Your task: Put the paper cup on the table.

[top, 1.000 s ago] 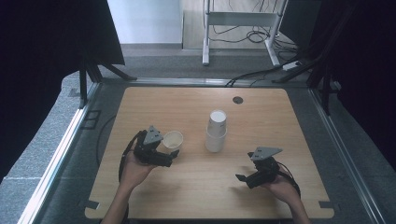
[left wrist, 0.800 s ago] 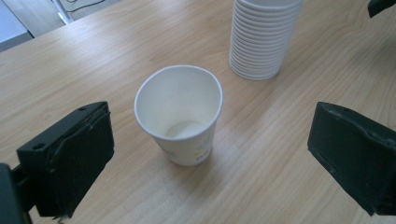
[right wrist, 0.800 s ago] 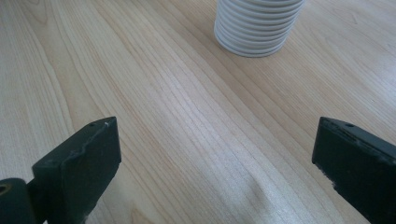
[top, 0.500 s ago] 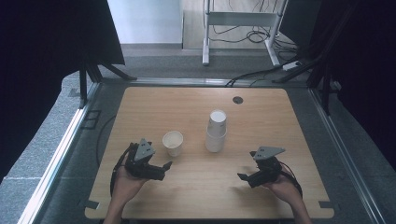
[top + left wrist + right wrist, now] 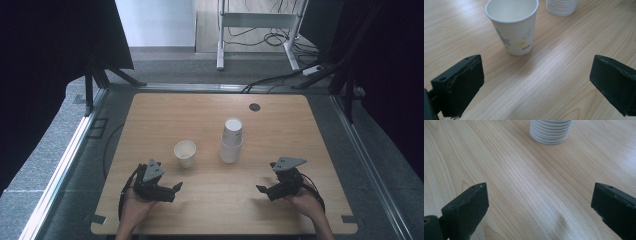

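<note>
wooden table (image 5: 210,115), round dark grommet (image 5: 255,107), floor cables (image 5: 260,37)

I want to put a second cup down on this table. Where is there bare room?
The wooden table is bare along its far edge, broken only by the small dark round grommet, and down both sides. The front strip between the left claw and right claw is free too. It is crowded mid-table, around the flower-printed white paper cup and the white paper cup stack.

Bare bench (image 5: 150,125) surrounds the single cup (image 5: 185,152) and cup stack (image 5: 231,141); a gap separates them.
</note>
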`<action>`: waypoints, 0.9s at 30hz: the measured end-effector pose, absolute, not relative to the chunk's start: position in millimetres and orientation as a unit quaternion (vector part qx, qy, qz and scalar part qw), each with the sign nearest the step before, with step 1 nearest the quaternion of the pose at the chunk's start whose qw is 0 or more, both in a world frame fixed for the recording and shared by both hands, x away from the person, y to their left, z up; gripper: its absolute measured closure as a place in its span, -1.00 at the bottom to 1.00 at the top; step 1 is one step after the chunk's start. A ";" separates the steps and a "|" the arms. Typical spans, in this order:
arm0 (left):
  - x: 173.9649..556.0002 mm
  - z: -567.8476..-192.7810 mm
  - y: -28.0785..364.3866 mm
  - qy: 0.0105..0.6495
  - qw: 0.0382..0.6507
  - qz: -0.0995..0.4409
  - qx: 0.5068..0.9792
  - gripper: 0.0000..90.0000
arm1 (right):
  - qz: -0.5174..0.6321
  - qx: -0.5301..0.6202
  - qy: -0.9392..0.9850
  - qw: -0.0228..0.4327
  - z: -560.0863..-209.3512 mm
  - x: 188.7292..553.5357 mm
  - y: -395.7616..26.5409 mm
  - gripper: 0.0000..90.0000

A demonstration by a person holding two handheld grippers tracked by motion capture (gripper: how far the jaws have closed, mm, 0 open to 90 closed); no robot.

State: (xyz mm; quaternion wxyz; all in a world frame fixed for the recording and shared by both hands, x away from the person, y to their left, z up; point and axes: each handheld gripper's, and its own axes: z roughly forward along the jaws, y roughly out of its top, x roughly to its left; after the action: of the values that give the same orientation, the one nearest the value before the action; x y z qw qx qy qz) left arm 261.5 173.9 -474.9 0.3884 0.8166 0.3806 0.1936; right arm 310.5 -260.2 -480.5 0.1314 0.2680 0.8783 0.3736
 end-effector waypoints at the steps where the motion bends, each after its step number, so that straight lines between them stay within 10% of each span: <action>1: 261.3 -477.9 174.0 0.382 0.385 0.195 0.817 -1.00 | 0.373 0.269 0.878 0.133 -481.3 310.7 -260.5 -0.96; 27: 266.1 -519.2 159.0 0.383 0.325 0.172 0.847 -1.00 | 0.340 0.287 0.887 0.128 -514.3 321.4 -263.2 -1.00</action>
State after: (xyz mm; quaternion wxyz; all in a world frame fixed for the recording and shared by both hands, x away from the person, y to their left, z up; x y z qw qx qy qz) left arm 266.1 159.0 -519.2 0.3253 0.8474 0.3827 0.1721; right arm 321.4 -263.2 -514.3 0.1279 0.2868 0.8866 0.3396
